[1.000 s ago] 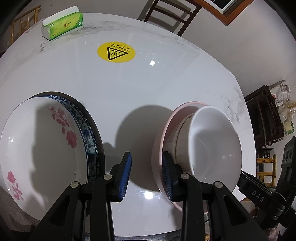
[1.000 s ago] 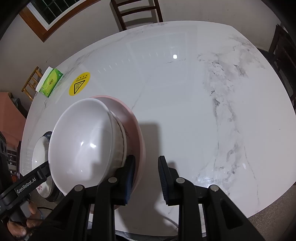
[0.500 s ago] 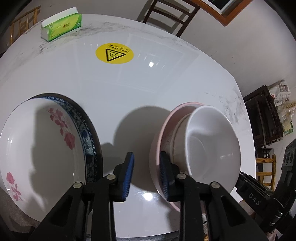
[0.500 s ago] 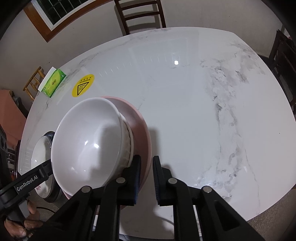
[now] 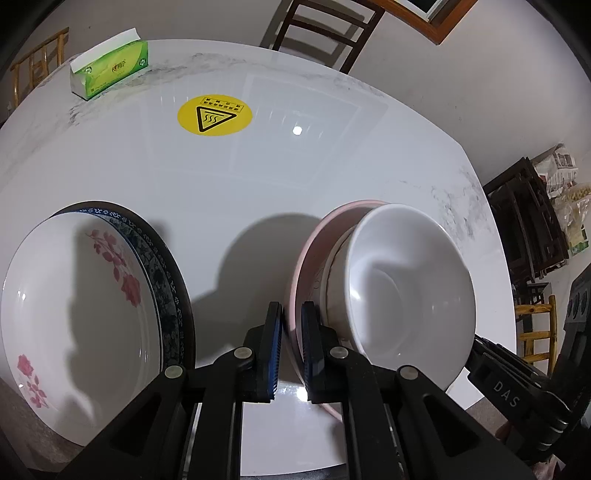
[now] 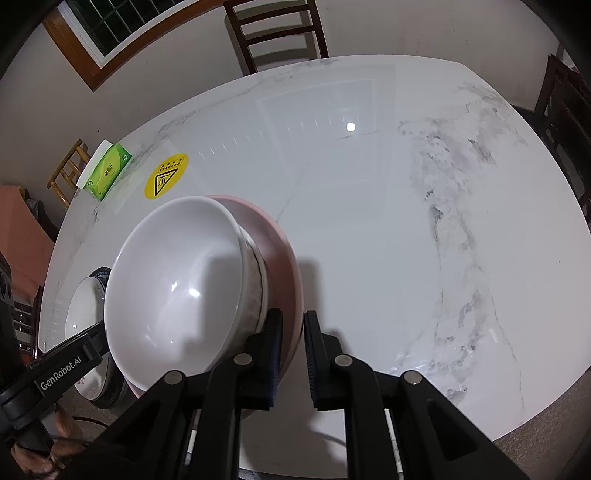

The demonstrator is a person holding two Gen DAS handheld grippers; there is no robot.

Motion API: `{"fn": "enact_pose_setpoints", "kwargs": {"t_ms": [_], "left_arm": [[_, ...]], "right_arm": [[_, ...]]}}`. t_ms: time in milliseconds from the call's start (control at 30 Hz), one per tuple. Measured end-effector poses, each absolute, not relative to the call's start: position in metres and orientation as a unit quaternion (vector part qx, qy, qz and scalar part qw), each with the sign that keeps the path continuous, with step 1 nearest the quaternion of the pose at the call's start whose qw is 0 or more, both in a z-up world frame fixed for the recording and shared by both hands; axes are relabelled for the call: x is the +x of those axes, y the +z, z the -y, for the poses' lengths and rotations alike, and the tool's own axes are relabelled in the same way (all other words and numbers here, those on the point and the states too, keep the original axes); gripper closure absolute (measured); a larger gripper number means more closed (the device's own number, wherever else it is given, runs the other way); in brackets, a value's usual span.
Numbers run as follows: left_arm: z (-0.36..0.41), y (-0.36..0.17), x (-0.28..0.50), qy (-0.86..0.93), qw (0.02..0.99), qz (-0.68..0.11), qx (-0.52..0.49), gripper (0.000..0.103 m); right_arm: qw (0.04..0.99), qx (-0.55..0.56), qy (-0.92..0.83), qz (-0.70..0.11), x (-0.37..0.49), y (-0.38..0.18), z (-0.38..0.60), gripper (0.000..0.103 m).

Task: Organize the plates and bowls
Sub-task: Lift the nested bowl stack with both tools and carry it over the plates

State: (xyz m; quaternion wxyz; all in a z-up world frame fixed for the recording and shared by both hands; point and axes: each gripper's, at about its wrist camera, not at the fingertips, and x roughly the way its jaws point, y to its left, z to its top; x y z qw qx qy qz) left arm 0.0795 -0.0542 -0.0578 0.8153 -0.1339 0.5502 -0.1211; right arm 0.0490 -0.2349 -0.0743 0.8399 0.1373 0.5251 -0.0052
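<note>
A white bowl (image 5: 406,291) sits nested in a patterned bowl inside a pink plate (image 5: 314,240), all lifted and tilted above the table. My left gripper (image 5: 291,343) is shut on the pink plate's left rim. My right gripper (image 6: 293,350) is shut on the pink plate (image 6: 284,258) at its right rim, with the white bowl (image 6: 177,288) to its left. A white plate with red flowers (image 5: 74,314) lies on a blue-patterned dark plate (image 5: 162,266) at the table's near left.
A green tissue box (image 5: 110,70) and a yellow warning sticker (image 5: 214,114) are at the far side of the white marble table (image 6: 406,221). Wooden chairs (image 6: 277,33) stand behind the table. The stacked plates also show in the right wrist view (image 6: 85,295).
Both grippers have closed from open onto opposite rims of the pink plate. The plate with its bowls now sits slightly higher in view.
</note>
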Motion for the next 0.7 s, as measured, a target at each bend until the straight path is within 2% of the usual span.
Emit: {"fn": "enact_pose_setpoints", "kwargs": {"t_ms": [700], "left_arm": [[0.0528, -0.0593, 0.0787, -0.123, 0.815, -0.551, -0.127, 0.097]], "right_arm": [[0.836, 0.138, -0.01, -0.531, 0.047, -0.0736, 0.2343, 0.091]]}}
